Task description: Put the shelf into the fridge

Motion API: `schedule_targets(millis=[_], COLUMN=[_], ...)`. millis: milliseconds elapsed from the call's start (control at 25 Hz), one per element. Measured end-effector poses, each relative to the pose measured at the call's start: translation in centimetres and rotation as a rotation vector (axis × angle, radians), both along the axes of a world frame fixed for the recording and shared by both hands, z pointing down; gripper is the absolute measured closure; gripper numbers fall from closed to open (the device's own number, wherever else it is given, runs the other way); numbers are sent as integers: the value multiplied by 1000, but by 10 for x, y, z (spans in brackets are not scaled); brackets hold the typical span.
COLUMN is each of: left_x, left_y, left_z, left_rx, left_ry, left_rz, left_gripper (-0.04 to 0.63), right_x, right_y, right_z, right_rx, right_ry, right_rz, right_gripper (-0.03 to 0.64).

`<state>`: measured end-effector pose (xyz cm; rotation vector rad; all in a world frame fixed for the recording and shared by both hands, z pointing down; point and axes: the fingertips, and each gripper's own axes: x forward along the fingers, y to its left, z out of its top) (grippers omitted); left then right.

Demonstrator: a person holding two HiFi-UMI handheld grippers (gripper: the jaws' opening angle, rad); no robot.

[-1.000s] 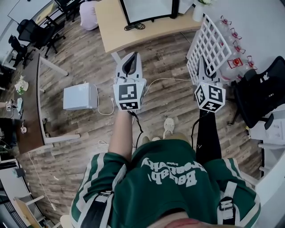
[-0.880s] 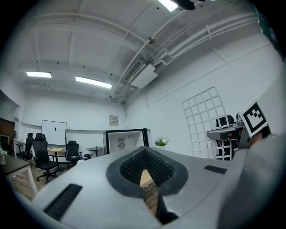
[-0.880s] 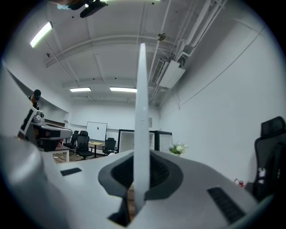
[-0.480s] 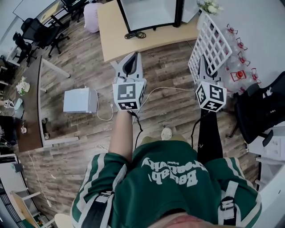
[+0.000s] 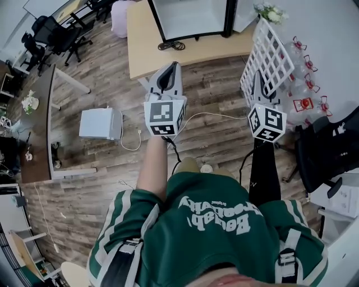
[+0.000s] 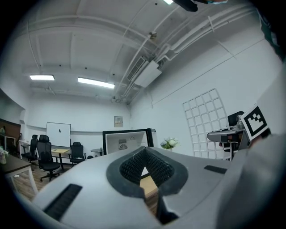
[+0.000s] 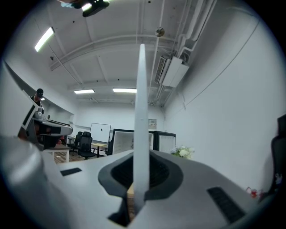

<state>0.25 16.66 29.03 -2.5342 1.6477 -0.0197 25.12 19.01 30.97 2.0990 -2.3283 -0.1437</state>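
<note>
The shelf (image 5: 270, 51), a white wire grid, stands on edge in my right gripper (image 5: 258, 85), which is shut on its lower rim. In the right gripper view the shelf (image 7: 141, 112) shows edge-on as a thin white bar between the pads of the right gripper (image 7: 136, 181). My left gripper (image 5: 168, 74) is level beside it, shut with nothing in it; its pads (image 6: 134, 167) meet. The fridge (image 5: 190, 15), a black-framed white box, stands open on the wooden desk (image 5: 146, 45) ahead. From the left gripper view I see the fridge (image 6: 126, 141) and the shelf (image 6: 203, 120).
A white box (image 5: 100, 123) with a cable lies on the wood floor to the left. Flowers (image 5: 270, 12) stand at the desk's right end. Red-capped bottles (image 5: 305, 84) and a black chair (image 5: 331, 148) are on the right. A dark desk (image 5: 39, 129) runs along the left.
Both grippers have moved forward toward the desk with the fridge as the person walks. The shelf stays in the right gripper's grip.
</note>
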Motion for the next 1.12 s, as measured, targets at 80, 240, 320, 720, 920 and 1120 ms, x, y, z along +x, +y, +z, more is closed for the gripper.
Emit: schedule_targets(millis=[80,240,320,720,920,1120], left_x=[1,-2,-3,-16,-18,-26], left_y=[-5,-19,-29,-124,-188,-242], left_z=[0,0,0,11,14,19], left_rx=[3,13,18,45,44,33], left_ry=[-6,-14,-15,-49,-58,-68], left_rz=[-7,-15,-16,-33,-32,-33], left_gripper=[595,595,595,595,595,595], right_x=[3,3,3,-11,-17,-27], right_y=[-5,-18,-30,-126,-190,-242], right_z=[-1,1,4,7,9,12], right_rx=[6,11,9,16,8,-6], right_ry=[-7,-20,-22,9,12,17], right_rz=[1,3,6,7,7,9], right_gripper=[584,584,584,584,584,584])
